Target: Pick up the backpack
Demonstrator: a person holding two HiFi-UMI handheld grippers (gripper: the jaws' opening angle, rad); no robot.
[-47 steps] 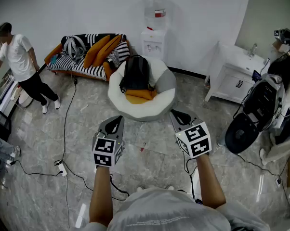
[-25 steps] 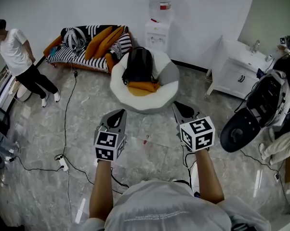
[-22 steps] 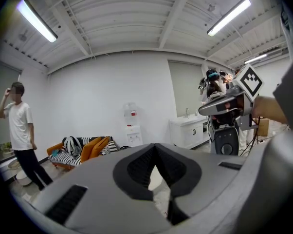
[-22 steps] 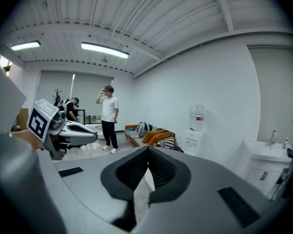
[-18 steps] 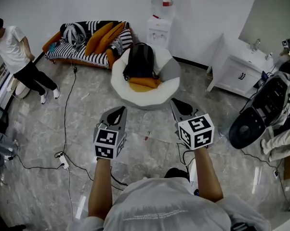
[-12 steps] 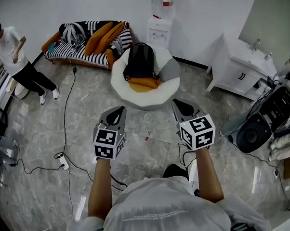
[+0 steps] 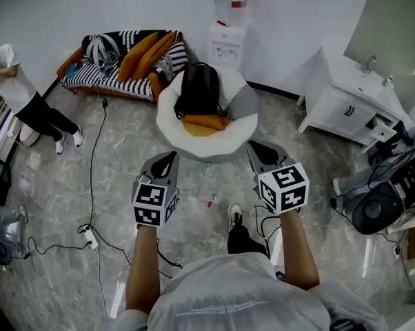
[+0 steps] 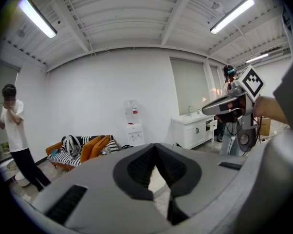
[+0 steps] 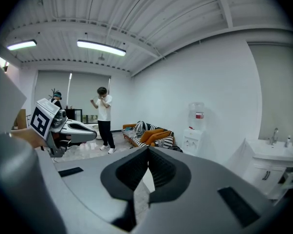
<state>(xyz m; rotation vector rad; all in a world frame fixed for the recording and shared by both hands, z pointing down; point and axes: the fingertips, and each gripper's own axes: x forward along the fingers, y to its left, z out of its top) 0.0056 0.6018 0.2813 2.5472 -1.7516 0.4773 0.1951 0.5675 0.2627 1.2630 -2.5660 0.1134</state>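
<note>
The black backpack [image 7: 198, 88] leans upright in a round white beanbag chair [image 7: 171, 133], with an orange cushion [image 7: 204, 122] in front of it. My left gripper [image 7: 165, 161] is held out over the floor, short of the chair's near left rim, jaws shut and empty. On the other side, my right gripper [image 7: 257, 149] hangs near the chair's right rim, also shut and empty. Each gripper view shows closed jaw tips, the left gripper [image 8: 155, 146] and the right gripper [image 9: 147, 150], which hide most of the chair.
A striped sofa [image 7: 111, 81] with orange cushions stands at the back left, a water dispenser [image 7: 226, 41] behind the chair, a white sink cabinet [image 7: 342, 105] at right. A person [image 7: 18, 98] stands at far left. A cable [image 7: 93, 171] and power strip [image 7: 89, 238] lie on the floor; black equipment [image 7: 383, 205] at right.
Both grippers have come a little closer to the beanbag chair, still shut. My shoe has stepped forward between the arms. The standing person has drifted toward the left edge.
</note>
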